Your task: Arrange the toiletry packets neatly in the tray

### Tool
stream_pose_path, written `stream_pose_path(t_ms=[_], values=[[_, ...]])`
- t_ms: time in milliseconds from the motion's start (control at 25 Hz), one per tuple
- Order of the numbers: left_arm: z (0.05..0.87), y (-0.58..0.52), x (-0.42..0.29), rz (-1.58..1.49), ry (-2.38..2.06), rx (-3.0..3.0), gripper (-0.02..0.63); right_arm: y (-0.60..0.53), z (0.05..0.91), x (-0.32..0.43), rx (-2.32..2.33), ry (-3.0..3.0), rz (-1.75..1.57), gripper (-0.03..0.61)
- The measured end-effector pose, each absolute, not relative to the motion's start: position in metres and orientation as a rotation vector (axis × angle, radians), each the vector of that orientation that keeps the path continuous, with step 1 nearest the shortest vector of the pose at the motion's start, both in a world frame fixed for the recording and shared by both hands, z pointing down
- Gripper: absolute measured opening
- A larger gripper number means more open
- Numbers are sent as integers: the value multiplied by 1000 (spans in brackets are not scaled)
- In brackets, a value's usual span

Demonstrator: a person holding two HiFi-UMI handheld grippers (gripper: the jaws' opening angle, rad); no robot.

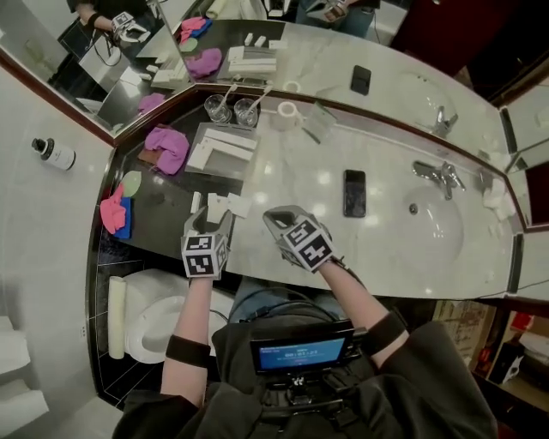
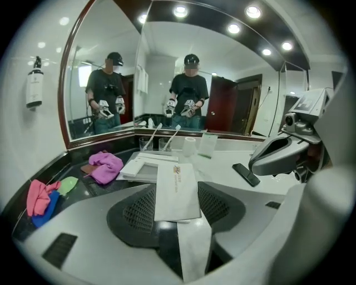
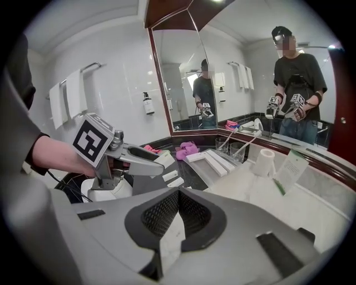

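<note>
Left gripper view: white packet (image 2: pixel 177 189) pinched edgewise between jaws.

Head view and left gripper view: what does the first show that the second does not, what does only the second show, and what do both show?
Only the head view: the toilet below the counter, and the basin with its tap.
Only the left gripper view: the ceiling lamps, and a close look at the left tool, its jaws closed on a white packet.
Both: the tray, the purple cloth, the black phone and the two glasses.
</note>
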State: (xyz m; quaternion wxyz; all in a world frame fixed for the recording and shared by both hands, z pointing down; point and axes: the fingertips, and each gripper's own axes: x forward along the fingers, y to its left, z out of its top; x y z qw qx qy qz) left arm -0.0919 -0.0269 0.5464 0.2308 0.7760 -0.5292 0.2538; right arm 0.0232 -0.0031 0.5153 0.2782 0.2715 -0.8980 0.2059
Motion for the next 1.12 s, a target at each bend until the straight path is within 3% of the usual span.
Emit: stream_pose_path(t_ms=[1120], values=[[653, -168, -48, 1153, -1062, 2009, 239, -49, 595, 58, 876, -2317, 840, 6]])
